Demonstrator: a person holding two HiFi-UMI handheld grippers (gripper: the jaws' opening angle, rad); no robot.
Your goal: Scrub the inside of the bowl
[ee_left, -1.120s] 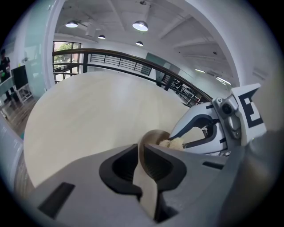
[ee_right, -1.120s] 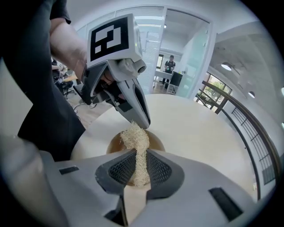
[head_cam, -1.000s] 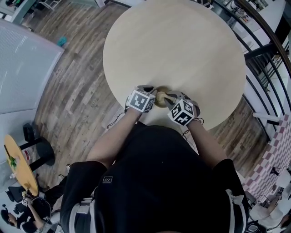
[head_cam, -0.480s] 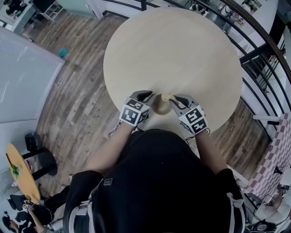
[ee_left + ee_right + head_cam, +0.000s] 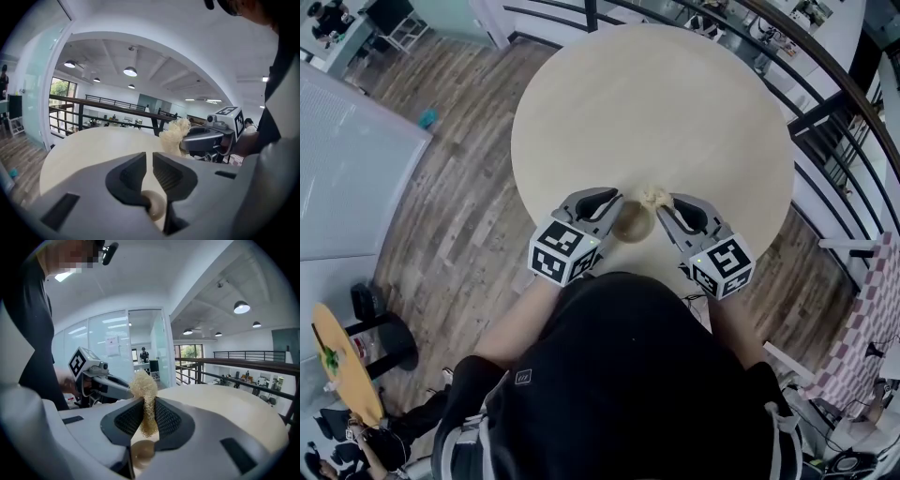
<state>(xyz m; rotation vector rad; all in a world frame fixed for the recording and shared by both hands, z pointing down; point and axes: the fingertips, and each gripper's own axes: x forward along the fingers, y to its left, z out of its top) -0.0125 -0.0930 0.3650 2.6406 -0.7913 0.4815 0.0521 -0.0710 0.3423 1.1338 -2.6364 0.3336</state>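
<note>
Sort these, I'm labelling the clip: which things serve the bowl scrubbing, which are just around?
In use: small tan round bowl; pale fibrous loofah scrubber; round light wooden table.
Just around: dark metal railing; small teal object on the floor; yellow round side table.

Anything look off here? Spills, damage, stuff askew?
Nothing looks spilled or damaged. One oddity: the scrubber, clamped in the right tool, sits beside the bowl above the table, not inside it.
</note>
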